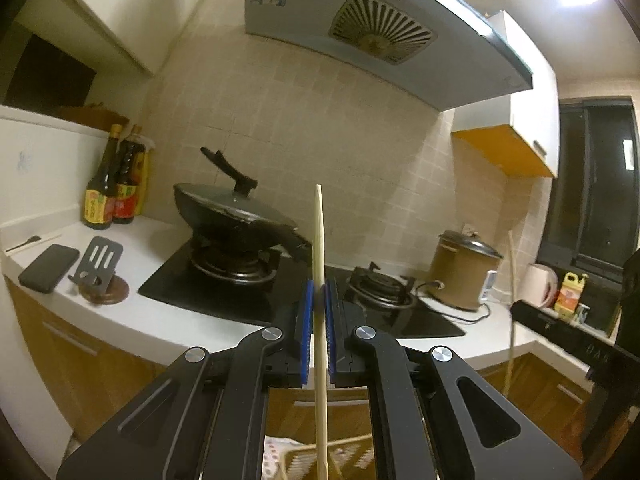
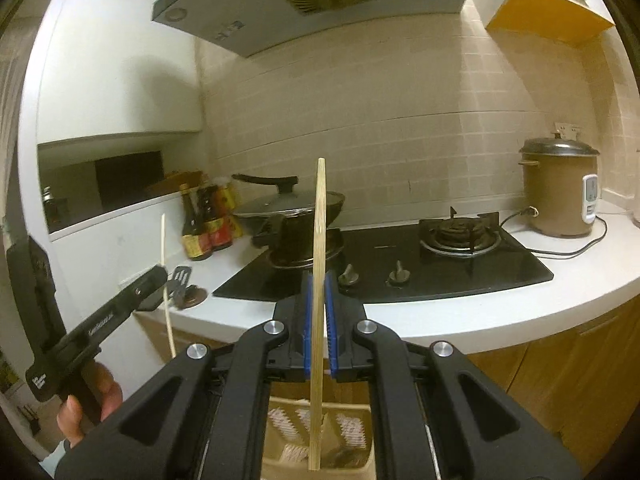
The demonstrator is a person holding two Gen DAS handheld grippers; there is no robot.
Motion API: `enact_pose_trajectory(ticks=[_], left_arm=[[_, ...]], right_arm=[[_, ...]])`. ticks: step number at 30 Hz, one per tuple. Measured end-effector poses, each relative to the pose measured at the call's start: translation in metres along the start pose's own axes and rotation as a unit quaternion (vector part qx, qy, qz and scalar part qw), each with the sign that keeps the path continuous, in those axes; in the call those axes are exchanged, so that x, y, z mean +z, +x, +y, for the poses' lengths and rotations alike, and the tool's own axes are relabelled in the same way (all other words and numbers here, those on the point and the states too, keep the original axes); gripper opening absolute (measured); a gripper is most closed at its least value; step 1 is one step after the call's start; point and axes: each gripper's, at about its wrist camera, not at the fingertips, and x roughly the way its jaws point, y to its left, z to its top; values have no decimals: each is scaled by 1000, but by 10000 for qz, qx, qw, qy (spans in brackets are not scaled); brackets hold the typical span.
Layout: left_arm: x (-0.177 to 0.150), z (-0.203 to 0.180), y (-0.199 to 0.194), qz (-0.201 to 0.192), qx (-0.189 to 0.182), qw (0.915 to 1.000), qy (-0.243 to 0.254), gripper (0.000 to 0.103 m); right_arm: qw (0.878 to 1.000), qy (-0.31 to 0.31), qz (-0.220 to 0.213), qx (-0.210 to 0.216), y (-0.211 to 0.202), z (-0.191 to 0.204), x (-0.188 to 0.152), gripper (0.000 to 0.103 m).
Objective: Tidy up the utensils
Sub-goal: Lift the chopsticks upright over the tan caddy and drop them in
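My left gripper (image 1: 319,292) is shut on a pale wooden chopstick (image 1: 319,248) that stands upright between the blue pads. My right gripper (image 2: 319,280) is shut on a second wooden chopstick (image 2: 319,220), also upright. Its lower end hangs over a beige utensil basket (image 2: 352,468) below the gripper. The same basket shows in the left wrist view (image 1: 280,456) under the left gripper. The left gripper (image 2: 154,276) with its chopstick (image 2: 164,248) shows at the left of the right wrist view, and the right one's chopstick (image 1: 512,280) at the right of the left wrist view.
A black gas hob (image 2: 400,256) sits in the white counter (image 2: 500,312). A lidded wok (image 1: 236,216) stands on the left burner. Sauce bottles (image 1: 114,184), a phone (image 1: 48,268), a slotted stand (image 1: 98,264) and a rice cooker (image 2: 560,188) stand around. A range hood (image 1: 380,32) hangs overhead.
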Motion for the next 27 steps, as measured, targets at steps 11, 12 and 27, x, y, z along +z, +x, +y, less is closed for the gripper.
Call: enact_pose_trajectory(ticks=[11, 12, 27], left_arm=[[-27, 12, 34, 38, 327, 9994, 95, 4], [-29, 12, 35, 35, 346, 9993, 105, 4], [-52, 13, 24, -72, 294, 9992, 243, 5]], right_arm=[[9995, 74, -20, -299, 46, -27, -37, 5], [9995, 85, -13, -312, 47, -28, -40, 5], [9990, -297, -287, -162, 24, -12, -71, 5]])
